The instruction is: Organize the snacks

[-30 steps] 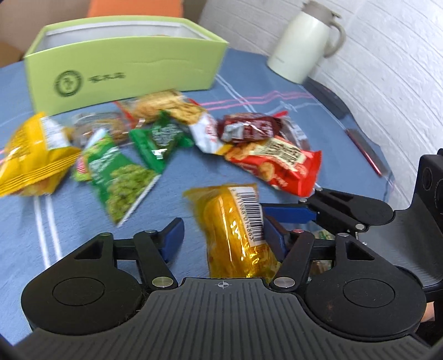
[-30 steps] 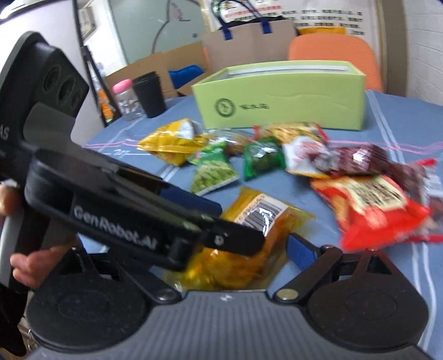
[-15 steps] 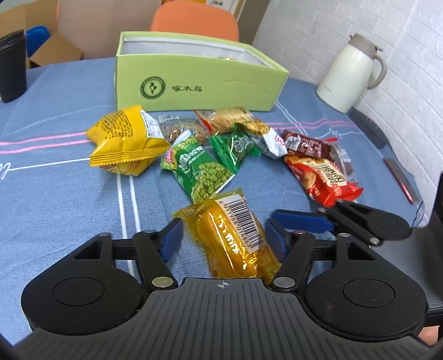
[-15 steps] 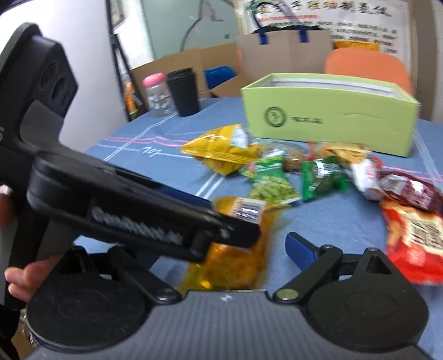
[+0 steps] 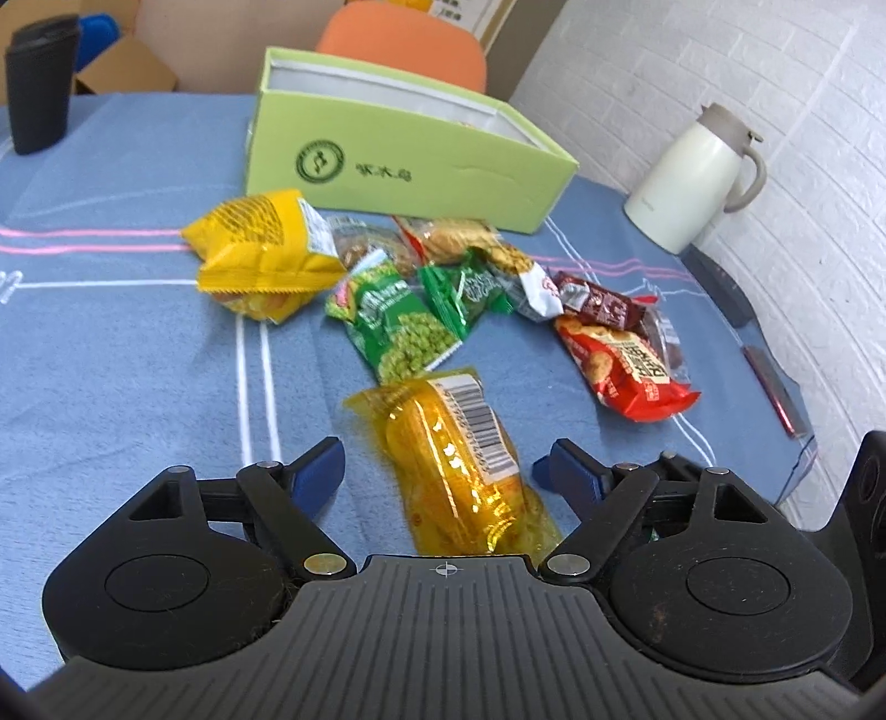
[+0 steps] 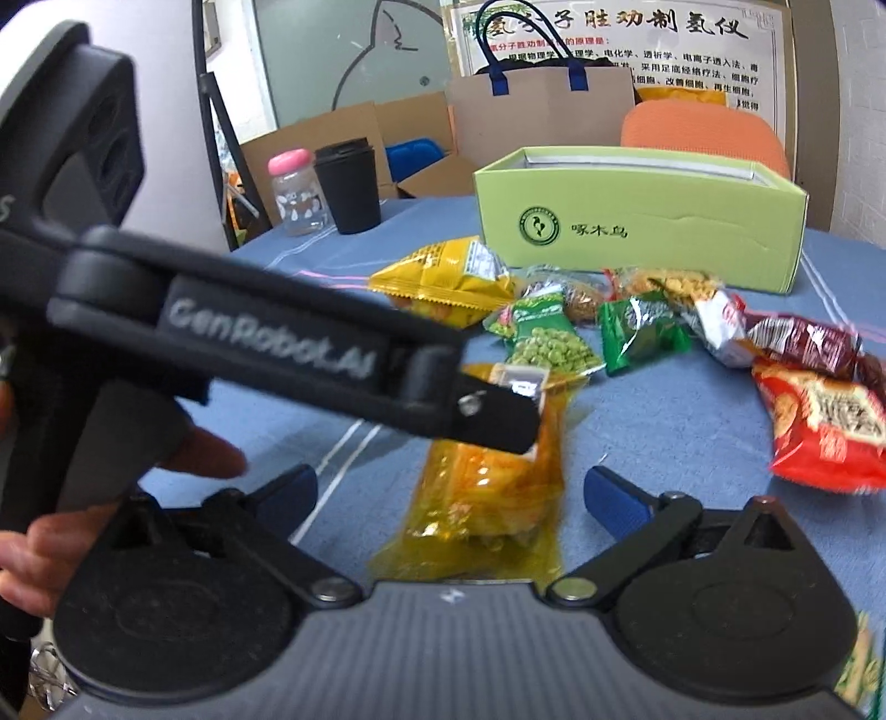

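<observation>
A clear yellow snack packet (image 5: 454, 465) with a barcode lies on the blue tablecloth between the open fingers of my left gripper (image 5: 443, 471). It also lies between the open fingers of my right gripper (image 6: 448, 493), shown in the right wrist view (image 6: 487, 482). Neither gripper touches it. Beyond it lie a green pea packet (image 5: 398, 327), a yellow bag (image 5: 260, 249), a small green packet (image 5: 468, 291), a red packet (image 5: 626, 365) and a dark red one (image 5: 598, 299). An open light-green box (image 5: 398, 160) stands behind them.
A white thermos jug (image 5: 692, 177) stands at the right near the wall. A black cup (image 5: 39, 88) and a pink-lidded jar (image 6: 296, 194) stand at the far left. The left gripper's body (image 6: 249, 343) crosses the right wrist view. An orange chair (image 5: 410, 39) is behind the box.
Both views have swung so the box and snack pile sit more central. The yellow packet stays between both pairs of open fingers. The right gripper's fingers have dropped out of the left view's right side.
</observation>
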